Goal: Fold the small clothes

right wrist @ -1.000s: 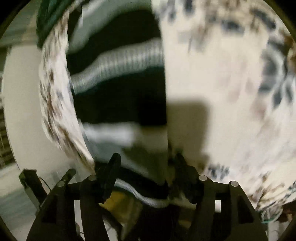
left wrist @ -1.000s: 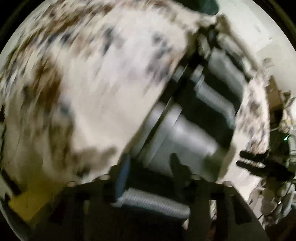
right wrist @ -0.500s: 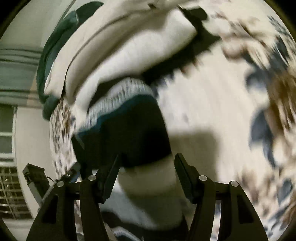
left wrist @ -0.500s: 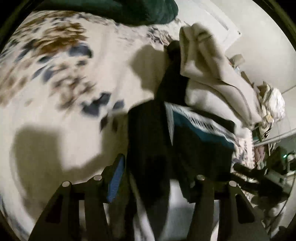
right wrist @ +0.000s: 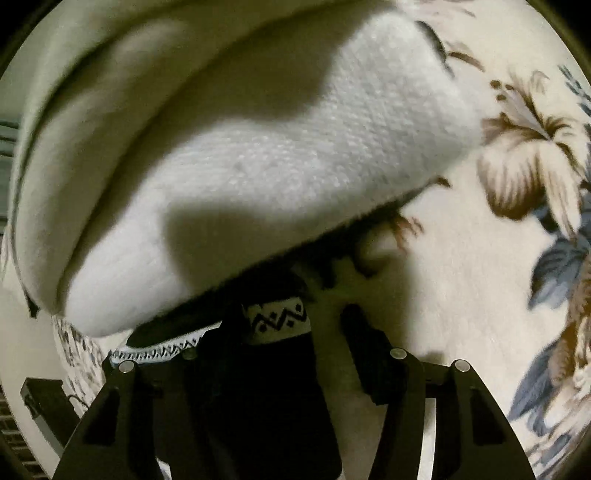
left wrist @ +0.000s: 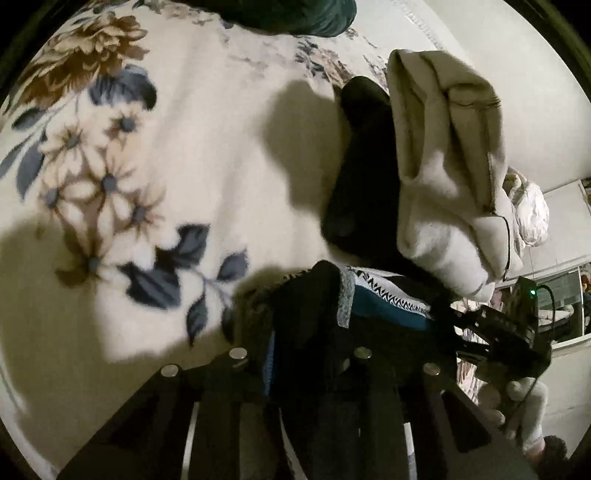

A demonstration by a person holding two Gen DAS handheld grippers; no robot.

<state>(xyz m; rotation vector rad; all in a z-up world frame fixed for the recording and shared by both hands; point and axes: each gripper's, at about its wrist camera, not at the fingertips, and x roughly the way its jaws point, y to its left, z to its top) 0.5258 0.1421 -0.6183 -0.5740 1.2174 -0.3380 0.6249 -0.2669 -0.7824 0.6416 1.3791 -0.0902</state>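
A dark patterned garment [left wrist: 373, 310] with a white zigzag band and a teal stripe lies folded on the floral bedspread [left wrist: 207, 155]. My left gripper [left wrist: 295, 332] is shut on its dark edge. In the right wrist view the same garment [right wrist: 277, 317] sits between the fingers of my right gripper [right wrist: 291, 332], whose jaws stand apart around it. A folded cream knit garment [left wrist: 443, 177] lies just beyond, on a black piece [left wrist: 362, 166]. It fills the right wrist view [right wrist: 258, 147].
A dark green cushion [left wrist: 295, 14] lies at the far edge of the bed. The other gripper [left wrist: 495, 332] shows at the right of the left wrist view, with room clutter [left wrist: 532, 214] past the bed edge.
Both grippers have carried the dark patterned garment down from mid-air onto the bedspread, close up against the cream folded stack. The right jaws have opened around it.
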